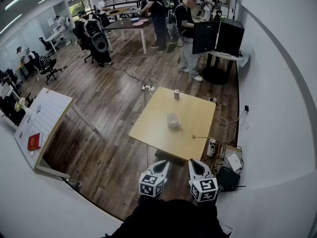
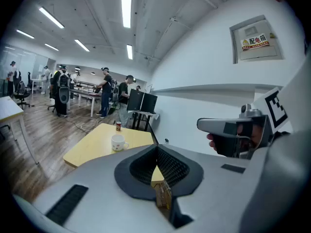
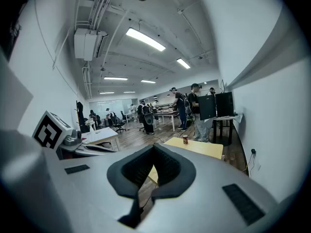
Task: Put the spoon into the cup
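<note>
Spoon [image 1: 202,137]: slender, pale, lying flat on the yellow table [image 1: 153,133] at 4 o'clock of the cup [image 1: 173,120], near the right edge. Probably light, stiff and slippery; it lies low, so best pinched mid-handle.
Cup: white, rounded, glossy, upright, one handle; likely fragile.
Can [image 1: 176,94]: small cylinder, 12 o'clock of cup.
Left gripper [image 1: 166,162], right gripper [image 1: 193,161]: jaws closed, nothing between, short of the table.
</note>
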